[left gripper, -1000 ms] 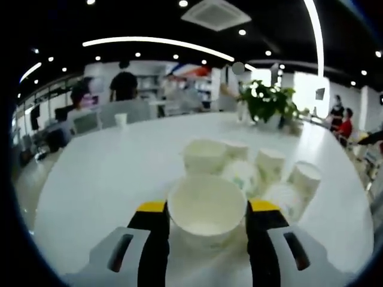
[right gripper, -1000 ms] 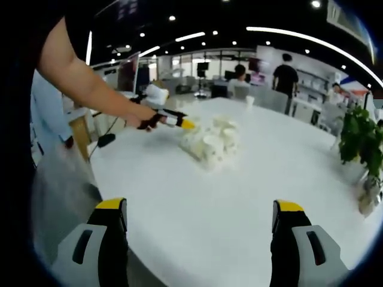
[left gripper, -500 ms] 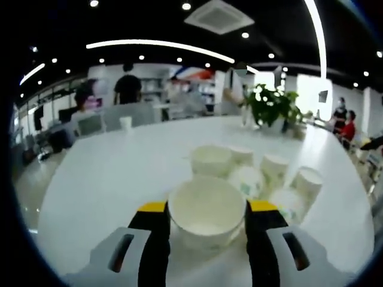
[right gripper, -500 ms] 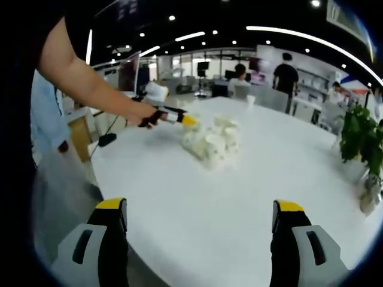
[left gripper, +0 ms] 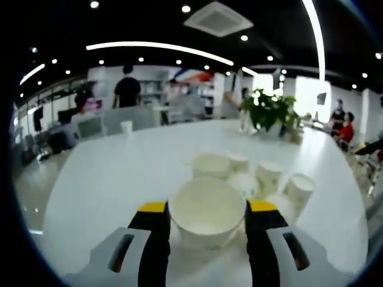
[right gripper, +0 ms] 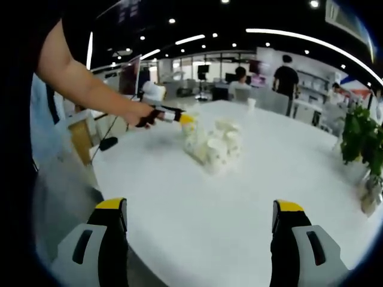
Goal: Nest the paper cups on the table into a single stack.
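In the left gripper view my left gripper (left gripper: 206,210) is shut on a white paper cup (left gripper: 206,214), held mouth-up between the yellow-tipped jaws and lifted over the white table (left gripper: 119,173). Behind it several more paper cups (left gripper: 251,176) lie and stand in a loose cluster. In the right gripper view my right gripper (right gripper: 200,224) is open with nothing between its jaws, low over the near table edge. Farther off there, the left gripper (right gripper: 179,118) holds its cup above the cup cluster (right gripper: 214,146), with the person's arm (right gripper: 84,84) reaching in from the left.
A potted plant (left gripper: 268,107) stands at the table's far side, seen also as a plant (right gripper: 359,140) at the right. A lone cup (left gripper: 126,127) sits far back. People sit and stand beyond the table. Bare tabletop (right gripper: 197,197) lies between my right gripper and the cups.
The left gripper has risen a little with its cup, so the cluster sits lower and farther behind it. The right gripper has stayed put.
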